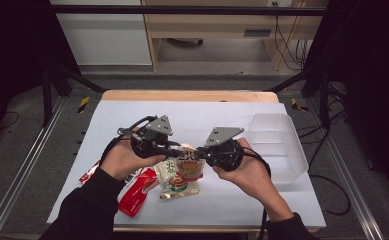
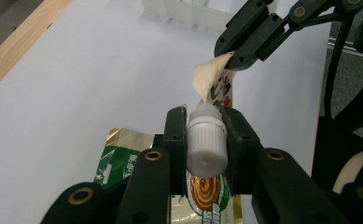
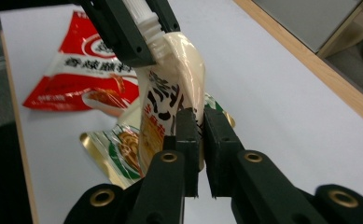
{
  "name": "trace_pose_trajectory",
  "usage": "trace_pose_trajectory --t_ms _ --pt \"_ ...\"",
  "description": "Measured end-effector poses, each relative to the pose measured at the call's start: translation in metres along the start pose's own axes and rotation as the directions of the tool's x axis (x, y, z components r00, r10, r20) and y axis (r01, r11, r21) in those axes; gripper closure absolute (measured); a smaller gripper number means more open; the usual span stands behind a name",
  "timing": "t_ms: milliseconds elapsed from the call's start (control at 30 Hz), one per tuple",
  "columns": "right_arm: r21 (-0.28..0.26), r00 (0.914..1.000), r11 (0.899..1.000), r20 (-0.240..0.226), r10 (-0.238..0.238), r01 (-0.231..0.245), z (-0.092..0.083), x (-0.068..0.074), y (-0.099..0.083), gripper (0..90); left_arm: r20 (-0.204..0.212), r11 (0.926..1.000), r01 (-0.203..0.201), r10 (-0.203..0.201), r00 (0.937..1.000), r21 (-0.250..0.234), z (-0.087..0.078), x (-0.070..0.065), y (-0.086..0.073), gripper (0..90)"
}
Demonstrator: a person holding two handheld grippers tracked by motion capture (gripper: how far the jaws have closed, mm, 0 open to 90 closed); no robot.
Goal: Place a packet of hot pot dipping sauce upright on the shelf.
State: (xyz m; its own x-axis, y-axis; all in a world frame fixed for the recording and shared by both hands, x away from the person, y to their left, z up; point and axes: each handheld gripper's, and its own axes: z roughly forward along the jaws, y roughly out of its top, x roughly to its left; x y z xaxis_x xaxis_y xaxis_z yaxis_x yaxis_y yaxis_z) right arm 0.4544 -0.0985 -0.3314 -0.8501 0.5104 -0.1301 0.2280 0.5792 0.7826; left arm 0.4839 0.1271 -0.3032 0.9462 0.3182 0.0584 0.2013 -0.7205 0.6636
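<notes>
A cream spout pouch [image 1: 189, 161] with black and red print hangs above the white table cover, held between both grippers. My left gripper [image 2: 206, 135] is shut on the pouch's white ribbed screw cap [image 2: 207, 140], one pad on each side of it. My right gripper [image 3: 200, 135] is shut on the pouch's side edge [image 3: 170, 93], with the film pinched between its pads. From the high view, the left gripper [image 1: 178, 148] and right gripper [image 1: 198, 151] meet tip to tip at mid table. The right gripper [image 2: 233, 58] bites the pouch's corner [image 2: 210, 77] in the left gripper view.
A red snack packet [image 1: 139, 192] and a green and gold packet [image 1: 179, 186] lie flat under the hands, near the front edge. A clear plastic tub [image 1: 274, 145] stands at the right. The wooden table edge [image 1: 187, 95] runs along the back.
</notes>
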Motion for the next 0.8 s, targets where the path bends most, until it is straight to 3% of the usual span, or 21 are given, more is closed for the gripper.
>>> trace_pose_trajectory --t_ms 133,200,300,367,400,500,567,633,733,800 --pt "0.047 0.9992 0.998 0.006 -0.039 0.038 0.000 -0.005 0.004 79.9 -0.007 0.9998 -0.015 0.015 0.9999 0.011 0.001 0.001 0.004 74.0" --pt "0.122 0.9947 0.987 0.013 -0.102 0.100 0.000 -0.010 0.010 70.1 -0.013 0.9998 -0.018 0.018 0.9997 0.011 0.001 0.002 0.004 74.0" --pt "0.169 0.9887 0.975 0.004 -0.150 0.147 0.002 -0.011 0.016 57.2 -0.009 0.9998 -0.019 0.020 0.9998 0.009 0.001 0.004 0.005 74.0" --pt "0.185 0.9834 0.966 0.000 -0.182 0.179 0.004 -0.012 0.020 48.2 -0.013 0.9998 -0.019 0.019 0.9997 0.009 0.001 0.004 0.005 74.0" --pt "0.185 0.9834 0.966 0.000 -0.182 0.179 0.004 -0.012 0.020 48.2 -0.013 0.9998 -0.019 0.019 0.9997 0.009 0.001 0.004 0.005 73.9" --pt "0.212 0.9750 0.953 -0.003 -0.222 0.218 0.007 -0.014 0.027 38.8 -0.016 0.9998 -0.021 0.021 0.9997 0.007 0.002 0.005 0.004 73.9" --pt "0.212 0.9747 0.952 -0.008 -0.223 0.220 0.008 -0.016 0.029 35.7 -0.014 0.9998 -0.022 0.022 0.9997 0.004 0.003 0.006 0.004 73.9" --pt "0.241 0.9685 0.938 -0.052 -0.244 0.249 0.012 -0.018 0.033 29.0 -0.015 0.9995 -0.030 0.030 0.9994 0.007 0.003 0.005 0.004 73.9" --pt "0.255 0.9693 0.935 -0.072 -0.235 0.246 0.014 -0.018 0.036 30.4 -0.018 0.9994 -0.033 0.033 0.9993 0.007 0.004 0.005 0.005 73.9" --pt "0.255 0.9692 0.936 -0.094 -0.227 0.244 0.015 -0.019 0.039 40.8 -0.018 0.9994 -0.035 0.035 0.9992 0.008 0.005 0.005 0.005 73.9"
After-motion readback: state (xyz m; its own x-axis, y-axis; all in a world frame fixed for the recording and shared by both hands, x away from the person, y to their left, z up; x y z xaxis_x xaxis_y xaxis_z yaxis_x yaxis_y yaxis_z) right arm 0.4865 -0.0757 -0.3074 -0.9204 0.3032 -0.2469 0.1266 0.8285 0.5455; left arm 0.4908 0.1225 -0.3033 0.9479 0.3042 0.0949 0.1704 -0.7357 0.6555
